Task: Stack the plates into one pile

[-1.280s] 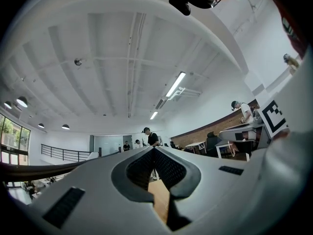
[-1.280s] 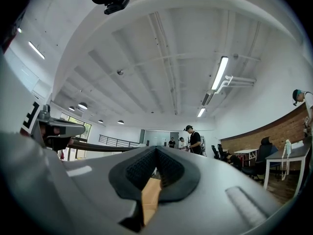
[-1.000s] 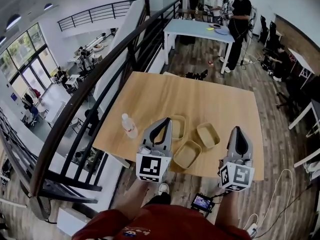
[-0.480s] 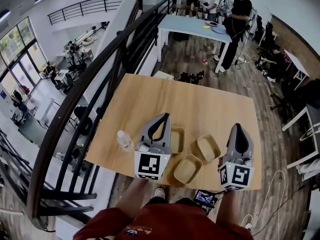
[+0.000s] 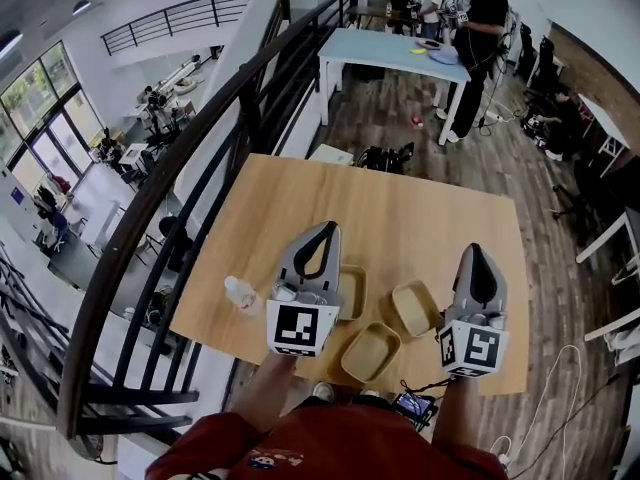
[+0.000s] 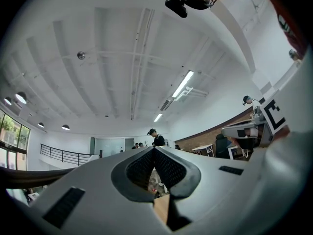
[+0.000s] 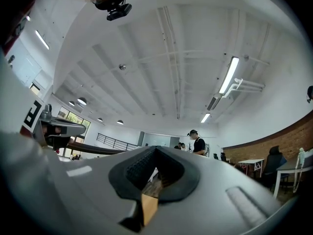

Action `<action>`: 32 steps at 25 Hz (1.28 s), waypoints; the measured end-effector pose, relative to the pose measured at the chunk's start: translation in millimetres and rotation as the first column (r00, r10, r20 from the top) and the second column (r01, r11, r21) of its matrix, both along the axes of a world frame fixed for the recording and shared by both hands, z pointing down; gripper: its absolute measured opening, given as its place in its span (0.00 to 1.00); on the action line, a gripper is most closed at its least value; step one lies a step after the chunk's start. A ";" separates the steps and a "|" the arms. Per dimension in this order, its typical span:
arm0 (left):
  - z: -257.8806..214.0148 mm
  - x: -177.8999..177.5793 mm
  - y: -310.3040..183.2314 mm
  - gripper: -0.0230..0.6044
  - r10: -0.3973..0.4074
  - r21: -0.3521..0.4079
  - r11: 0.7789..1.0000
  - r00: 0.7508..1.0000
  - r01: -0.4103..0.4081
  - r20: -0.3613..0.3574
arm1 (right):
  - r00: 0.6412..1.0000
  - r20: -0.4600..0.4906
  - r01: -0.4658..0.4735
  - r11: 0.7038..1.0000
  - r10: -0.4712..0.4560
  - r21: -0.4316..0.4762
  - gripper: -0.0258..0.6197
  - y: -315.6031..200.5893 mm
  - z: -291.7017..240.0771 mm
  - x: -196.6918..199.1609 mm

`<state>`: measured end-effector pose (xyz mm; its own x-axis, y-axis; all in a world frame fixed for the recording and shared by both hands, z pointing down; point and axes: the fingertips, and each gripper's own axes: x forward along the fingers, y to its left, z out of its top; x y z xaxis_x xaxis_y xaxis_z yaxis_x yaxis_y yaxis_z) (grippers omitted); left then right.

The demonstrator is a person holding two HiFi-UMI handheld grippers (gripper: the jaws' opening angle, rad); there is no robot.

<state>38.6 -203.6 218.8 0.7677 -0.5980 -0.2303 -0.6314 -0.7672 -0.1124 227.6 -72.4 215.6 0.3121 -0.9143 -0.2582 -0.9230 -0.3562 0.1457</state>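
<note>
Three tan rectangular plates lie apart near the front edge of the wooden table (image 5: 400, 208): one (image 5: 352, 290) half hidden behind my left gripper, one (image 5: 415, 308) to its right, one (image 5: 370, 353) nearest the edge. My left gripper (image 5: 326, 228) hovers over the left plate, shut and empty. My right gripper (image 5: 478, 252) hangs shut and empty just right of the plates. In the left gripper view the left gripper (image 6: 154, 149) points above the table toward the room, jaws together. The right gripper (image 7: 155, 149) points the same way in its own view.
A clear plastic bottle (image 5: 240, 295) lies left of the plates near the table's left edge. A dark curved railing (image 5: 200, 158) runs along the left over a drop. Beyond stands a light blue table (image 5: 395, 48) with people (image 5: 480, 38) beside it.
The plates and table have slid down and nearer in the head view. Both grippers now reach farther over the table, still shut and side by side.
</note>
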 end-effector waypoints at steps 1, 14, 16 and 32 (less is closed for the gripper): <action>-0.8 3.7 -0.4 0.05 -0.008 0.006 1.000 1.000 0.008 0.002 | 1.000 0.001 0.003 1.000 -0.003 -0.001 0.05 -0.4 0.8 4.0; -3.3 38.6 2.2 0.05 -0.036 0.028 0.999 0.999 0.035 0.038 | 0.999 0.020 0.027 0.999 -0.028 0.019 0.06 -1.4 2.9 39.9; -1.5 41.0 0.2 0.05 -0.042 0.021 0.999 0.998 0.041 0.042 | 0.999 0.023 0.034 0.999 -0.035 0.016 0.05 -4.4 4.1 42.3; 43.3 31.2 3.2 0.05 -0.081 -0.081 0.993 0.992 0.089 0.092 | 0.993 0.060 0.107 0.992 -0.104 -0.059 0.05 -23.0 35.1 32.4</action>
